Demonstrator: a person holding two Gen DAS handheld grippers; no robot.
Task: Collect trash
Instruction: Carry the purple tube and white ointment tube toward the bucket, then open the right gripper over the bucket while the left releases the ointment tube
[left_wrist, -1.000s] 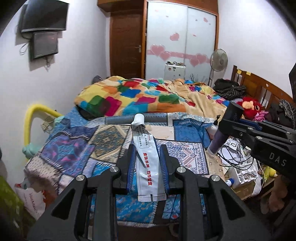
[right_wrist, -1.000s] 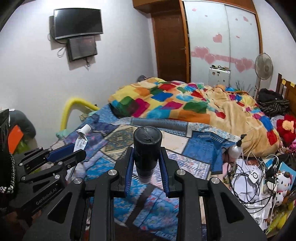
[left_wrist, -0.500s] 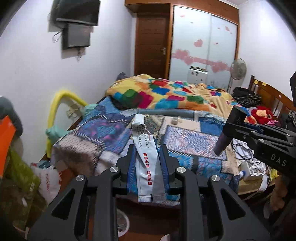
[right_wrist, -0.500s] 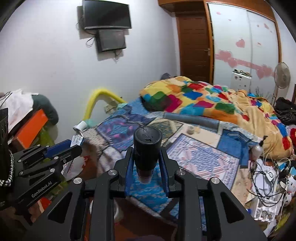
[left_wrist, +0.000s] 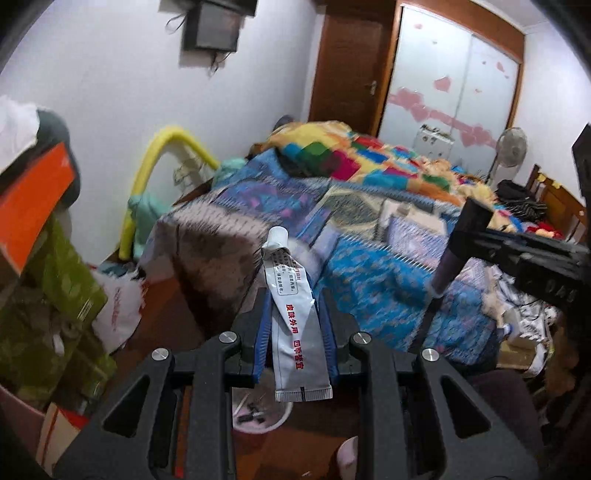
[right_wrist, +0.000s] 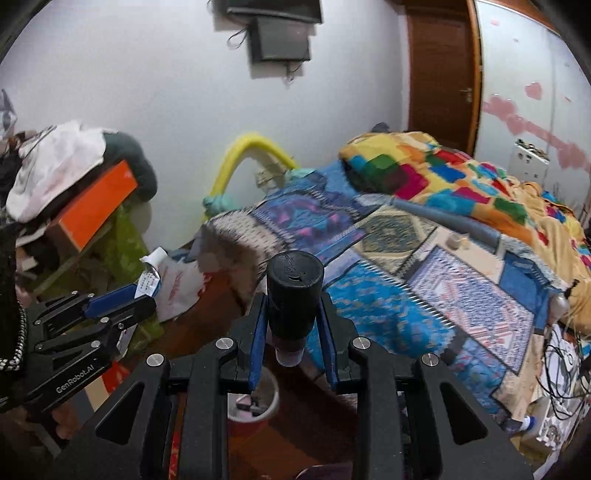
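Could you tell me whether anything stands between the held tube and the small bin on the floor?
Nothing visible does. The left gripper holds the tube above the small bin, whose open top shows below the jaws; only the gripper's own frame covers part of it.

bin (left_wrist: 258, 424): mostly hidden behind left gripper (left_wrist: 295, 317) | bedspread (left_wrist: 369, 288): motion-blurred | bin contents: unclear
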